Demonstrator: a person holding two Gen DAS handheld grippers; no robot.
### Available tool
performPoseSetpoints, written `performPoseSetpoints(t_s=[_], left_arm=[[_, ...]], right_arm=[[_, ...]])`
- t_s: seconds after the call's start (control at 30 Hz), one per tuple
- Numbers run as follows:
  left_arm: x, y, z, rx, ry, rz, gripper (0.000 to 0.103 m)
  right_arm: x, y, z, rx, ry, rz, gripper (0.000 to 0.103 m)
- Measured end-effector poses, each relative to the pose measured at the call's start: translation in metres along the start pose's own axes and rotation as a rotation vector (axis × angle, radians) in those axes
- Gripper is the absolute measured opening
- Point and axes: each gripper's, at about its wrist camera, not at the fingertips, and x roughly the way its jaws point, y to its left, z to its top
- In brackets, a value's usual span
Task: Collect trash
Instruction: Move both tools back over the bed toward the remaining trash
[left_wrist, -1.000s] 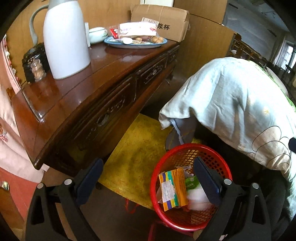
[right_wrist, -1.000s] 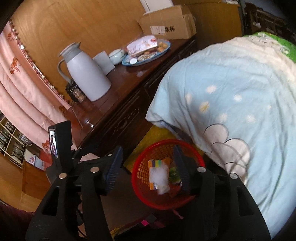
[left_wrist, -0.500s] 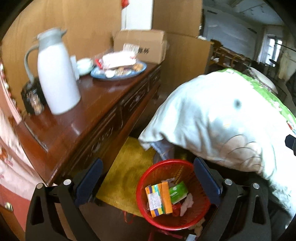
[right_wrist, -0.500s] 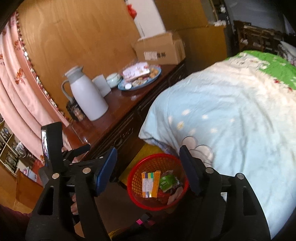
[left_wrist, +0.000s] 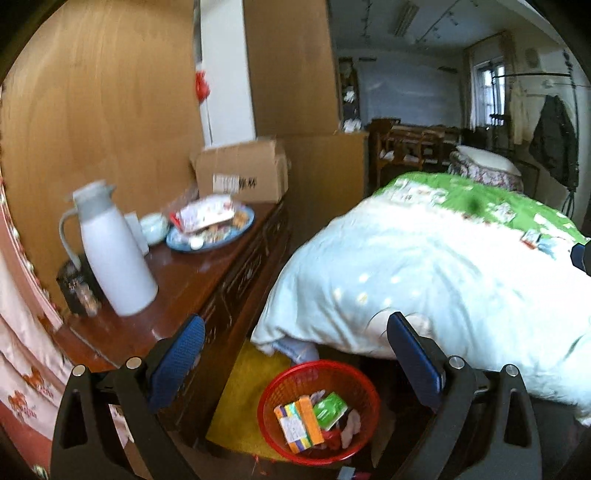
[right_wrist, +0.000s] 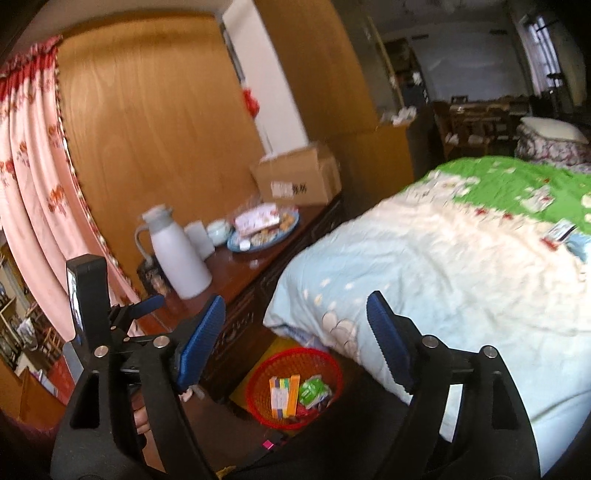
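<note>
A red mesh basket (left_wrist: 277, 384) (right_wrist: 255, 386) stands on the floor between the dresser and the bed. It holds an orange, yellow and purple box (left_wrist: 297, 424) (right_wrist: 282, 397), a green packet (left_wrist: 330, 405) (right_wrist: 313, 391) and crumpled bits. My left gripper (left_wrist: 293, 326) hangs open well above and short of the basket, with nothing between its blue pads. My right gripper (right_wrist: 295, 304) is also high above it; its jaws are opening and nothing is between them. A small printed wrapper (right_wrist: 559, 232) (left_wrist: 532, 236) lies on the green part of the bedcover.
A dark wooden dresser (left_wrist: 192, 273) on the left carries a white thermos (left_wrist: 114, 254), a blue plate of snacks (left_wrist: 210, 229) and a cardboard box (left_wrist: 242, 177). The quilt-covered bed (left_wrist: 443, 280) overhangs the basket. A yellow mat (left_wrist: 243, 398) lies underneath. A pink curtain (right_wrist: 29, 192) hangs at the left.
Both grippers have risen and drawn back from the basket, which now looks smaller and lower in both views. The right jaws have spread wider. More of the bed and room shows.
</note>
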Motion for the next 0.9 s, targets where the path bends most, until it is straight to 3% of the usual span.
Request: performPoseSetpoints(t_s=[0.13,0.23,0.43,0.67,0.8,0.9], left_arm=[[-0.028,-0.017,0.018,0.003,-0.058,-0.043,0.097],[-0.054,-0.036,0.032,0.001,-0.113,-0.117,0.097],[-0.07,-0.082,0.051,0.023,-0.123,-0.241,0.097],[-0.034,-0.155,0.059,0.11,-0.044,-0.376,0.097],[-0.004,-0.192,0.069,0.156,-0.028,-0.403,0.097],[0.015,-0.219,0.083,0.19,-0.026,-0.424,0.097]], right_arm=[[-0.041,-0.006,0.008,-0.008,-0.088,-0.034,0.083],[-0.074,-0.018,0.012,0.005,-0.156,-0.066,0.088],[-0.13,-0.06,0.019,0.094,-0.256,-0.154,0.091],[-0.159,-0.129,0.018,0.203,-0.31,-0.309,0.092],[-0.162,-0.173,0.013,0.315,-0.314,-0.38,0.092],[-0.163,-0.197,0.011,0.348,-0.323,-0.488,0.092]])
